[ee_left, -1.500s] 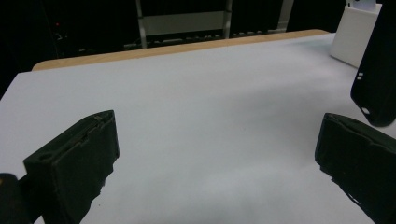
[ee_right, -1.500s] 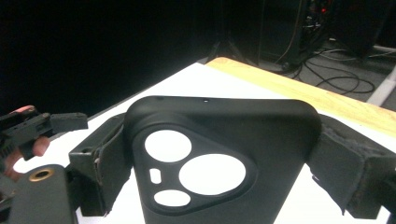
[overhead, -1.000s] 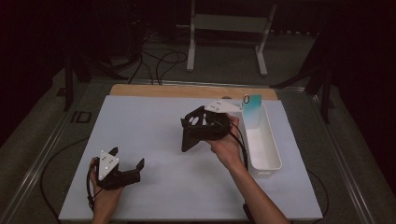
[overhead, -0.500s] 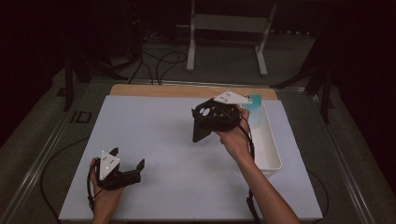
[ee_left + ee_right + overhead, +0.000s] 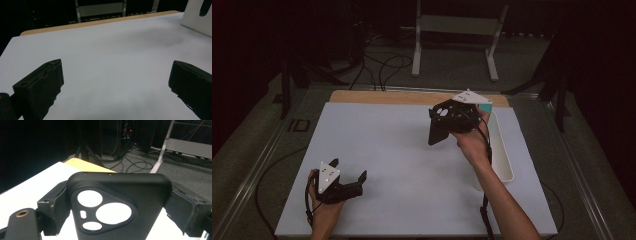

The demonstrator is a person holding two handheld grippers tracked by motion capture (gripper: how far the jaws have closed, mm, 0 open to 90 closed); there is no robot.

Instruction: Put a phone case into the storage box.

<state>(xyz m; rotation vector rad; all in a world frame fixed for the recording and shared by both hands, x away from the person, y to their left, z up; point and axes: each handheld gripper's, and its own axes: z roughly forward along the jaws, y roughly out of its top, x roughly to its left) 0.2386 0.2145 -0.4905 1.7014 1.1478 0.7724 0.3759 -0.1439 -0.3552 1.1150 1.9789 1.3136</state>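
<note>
Black and rubbery-looking, the phone case point(image 5: 117, 207) sits clamped between the right gripper point(image 5: 455, 118)'s jaws, its camera cut-outs facing the lens in the right gripper view. Over the last second the right hand point(image 5: 472, 145) has carried it from mid-table up and toward the far right corner, so it now hangs in the air beside the far end of the white bin point(image 5: 502, 160) — above the table point(image 5: 402, 150), touching nothing but the jaws. A teal thing point(image 5: 486, 107) peeks out behind the gripper at the bin's far end; I cannot tell what it is.

That drift suggests the case is headed for the bin, or for whatever waits there, and the carry looks nearly done — lowering and letting go would remain.

Nothing has shifted with the left gripper point(image 5: 343, 186): it rests at the near left of the table, jaws spread wide and empty.
</note>
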